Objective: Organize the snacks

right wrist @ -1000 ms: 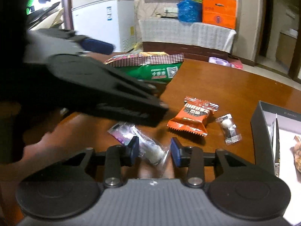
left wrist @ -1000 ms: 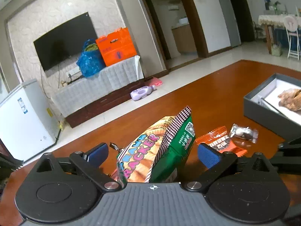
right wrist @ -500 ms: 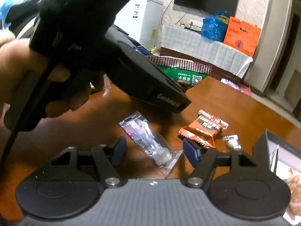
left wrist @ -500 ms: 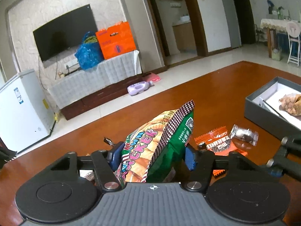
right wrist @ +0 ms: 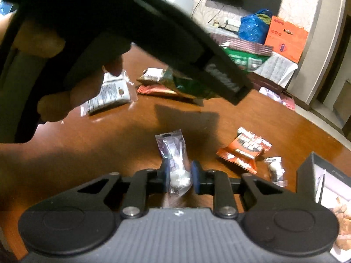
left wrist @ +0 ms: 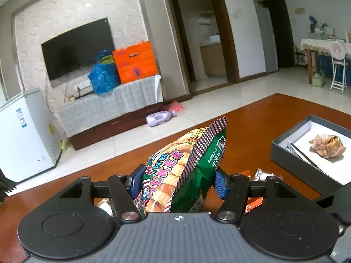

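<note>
My left gripper (left wrist: 178, 182) is shut on a green and orange cracker bag (left wrist: 186, 160), which stands upright between the blue pads, lifted off the brown table (left wrist: 252, 118). In the right wrist view the same bag (right wrist: 193, 85) hangs above the table under the left gripper's black body. The jaws of my right gripper (right wrist: 180, 175) are closing, and the pads press on a small clear packet (right wrist: 173, 151) with a white sweet inside. An orange packet (right wrist: 243, 151) and a small clear-wrapped sweet (right wrist: 274, 167) lie to its right.
An open grey box (left wrist: 291, 151) at the right holds a crumpled brown wrapper (left wrist: 326, 145). A white packet (right wrist: 109, 94) and a red packet (right wrist: 153, 90) lie at the table's far left. A hand (right wrist: 83, 94) holds the left gripper.
The left jaws closed on the cracker bag and raised it. The right jaws opened wider, then closed on the clear packet, and the right gripper rolled.
</note>
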Available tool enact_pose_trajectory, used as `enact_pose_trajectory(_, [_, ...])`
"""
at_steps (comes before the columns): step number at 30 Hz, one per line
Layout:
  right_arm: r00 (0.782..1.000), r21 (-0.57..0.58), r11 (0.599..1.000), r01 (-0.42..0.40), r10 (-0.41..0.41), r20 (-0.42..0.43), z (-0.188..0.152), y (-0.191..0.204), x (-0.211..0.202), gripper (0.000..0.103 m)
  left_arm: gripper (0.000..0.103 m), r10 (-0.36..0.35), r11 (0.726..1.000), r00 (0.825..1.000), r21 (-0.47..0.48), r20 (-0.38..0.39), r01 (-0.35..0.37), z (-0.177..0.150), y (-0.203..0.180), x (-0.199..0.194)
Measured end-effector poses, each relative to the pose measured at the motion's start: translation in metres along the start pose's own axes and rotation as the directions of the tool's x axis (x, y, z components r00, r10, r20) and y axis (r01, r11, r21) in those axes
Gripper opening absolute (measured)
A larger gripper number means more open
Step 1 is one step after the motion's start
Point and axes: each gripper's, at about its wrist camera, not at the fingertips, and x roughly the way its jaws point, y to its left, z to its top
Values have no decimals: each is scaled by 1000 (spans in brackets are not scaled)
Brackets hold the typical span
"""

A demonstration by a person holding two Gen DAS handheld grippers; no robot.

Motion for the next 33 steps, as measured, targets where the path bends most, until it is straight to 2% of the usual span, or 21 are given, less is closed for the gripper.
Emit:
enact_pose_trajectory(5, [998, 26, 998, 52, -53, 39, 10, -7, -28, 21, 62, -20, 999, 999, -45, 40, 22, 7, 4, -19])
enact_pose_trajectory(10, [991, 73, 990, 124, -127, 48, 6, -21, -50, 21, 62, -48, 997, 992, -55, 114, 54, 15, 2, -50])
enact_pose_trajectory(16, [980, 183, 966, 183, -194, 39, -3, -28, -75, 21, 62, -85, 992, 983, -82, 165, 100, 19, -9, -84])
enact_pose_trajectory(24, [937, 390, 871, 298, -345, 55, -33, -39, -116, 21, 62, -101, 990, 979, -78, 176, 116, 6, -24, -118])
enact_pose_trajectory(33, [883, 562, 759, 330, -458, 100, -71, -42, -161, 21, 62, -126, 990, 978, -46, 169, 135, -2, -45, -127])
